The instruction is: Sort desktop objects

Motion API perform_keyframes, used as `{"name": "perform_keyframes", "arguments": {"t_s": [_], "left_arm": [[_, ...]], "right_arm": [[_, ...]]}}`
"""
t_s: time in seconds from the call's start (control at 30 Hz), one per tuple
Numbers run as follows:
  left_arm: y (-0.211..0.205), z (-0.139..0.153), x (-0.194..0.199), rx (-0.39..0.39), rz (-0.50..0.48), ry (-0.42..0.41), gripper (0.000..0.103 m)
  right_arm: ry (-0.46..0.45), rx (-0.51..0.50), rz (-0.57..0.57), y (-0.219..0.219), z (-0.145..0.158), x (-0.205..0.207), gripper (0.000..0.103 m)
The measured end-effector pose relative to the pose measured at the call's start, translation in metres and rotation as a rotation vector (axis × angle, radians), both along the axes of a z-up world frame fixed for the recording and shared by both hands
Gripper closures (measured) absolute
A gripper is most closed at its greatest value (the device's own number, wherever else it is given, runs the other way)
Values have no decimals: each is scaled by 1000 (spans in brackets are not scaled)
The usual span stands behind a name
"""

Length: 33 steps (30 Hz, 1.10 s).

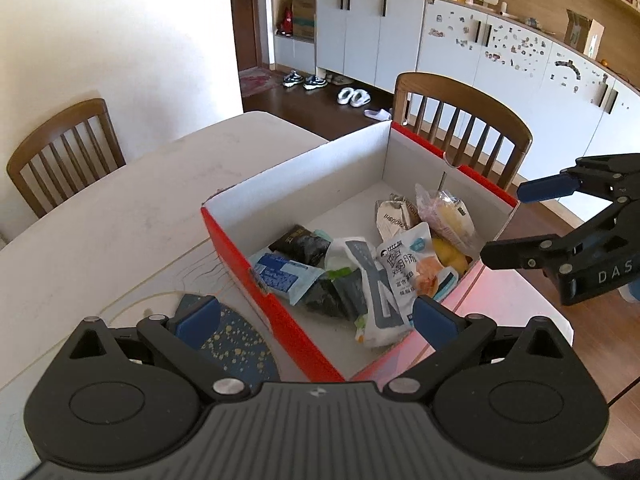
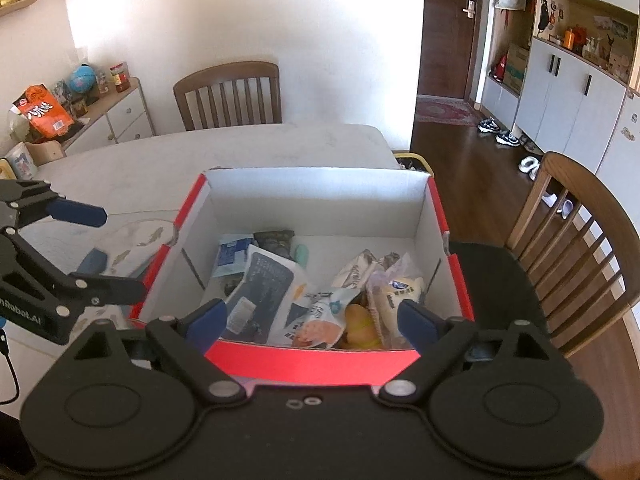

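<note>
Snacks [image 2: 304,292] all in box [image 2: 320,196]; table [image 1: 120,200] looks cleared; left gripper [image 1: 316,316], right gripper [image 2: 312,320] both wide, empty.

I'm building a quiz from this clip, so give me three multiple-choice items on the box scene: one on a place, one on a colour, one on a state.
1. Where do the snack packets lie?
A. inside the box
B. on a chair
C. on the floor

2. What colour is the outside of the box?
A. green
B. red
C. black

3. How does the right claw stand?
A. shut on a packet
B. shut on the box wall
C. open, holding nothing

Answers:
1. A: the packets sit on the box's white floor, between its walls.
2. B: the outer walls are red in both wrist views, the inside white.
3. C: its blue fingertips stand wide apart above the near wall, pressing on nothing.
</note>
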State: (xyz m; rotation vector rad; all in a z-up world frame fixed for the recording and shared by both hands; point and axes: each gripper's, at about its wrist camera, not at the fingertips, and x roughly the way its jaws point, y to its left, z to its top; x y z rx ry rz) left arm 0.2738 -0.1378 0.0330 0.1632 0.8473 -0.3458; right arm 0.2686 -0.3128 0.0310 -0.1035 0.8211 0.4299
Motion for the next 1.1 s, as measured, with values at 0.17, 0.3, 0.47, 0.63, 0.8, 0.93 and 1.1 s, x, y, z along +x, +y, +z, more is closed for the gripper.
{"name": "perform_keyframes", "arguments": {"t_s": [0.17, 0.3, 0.47, 0.63, 0.8, 0.93, 1.1], "left_arm": [[4, 4, -15, 3, 7, -29, 0], [5, 4, -25, 13, 13, -40, 0], [10, 3, -35, -8, 23, -32, 0], [15, 2, -44, -35, 39, -22, 0], [15, -4, -50, -2, 67, -24, 0], [18, -9, -52, -18, 83, -20, 0], [19, -12, -56, -18, 90, -24, 0]], "right_arm": [[-12, 10, -2, 2, 5, -9, 10], [-28, 9, -4, 4, 8, -17, 10], [-34, 16, -12, 5, 8, -24, 10], [-31, 19, -16, 6, 4, -31, 10], [-27, 35, -29, 6, 0, -36, 10], [-32, 36, -35, 7, -3, -39, 10], [-38, 30, -42, 8, -6, -43, 10]]}}
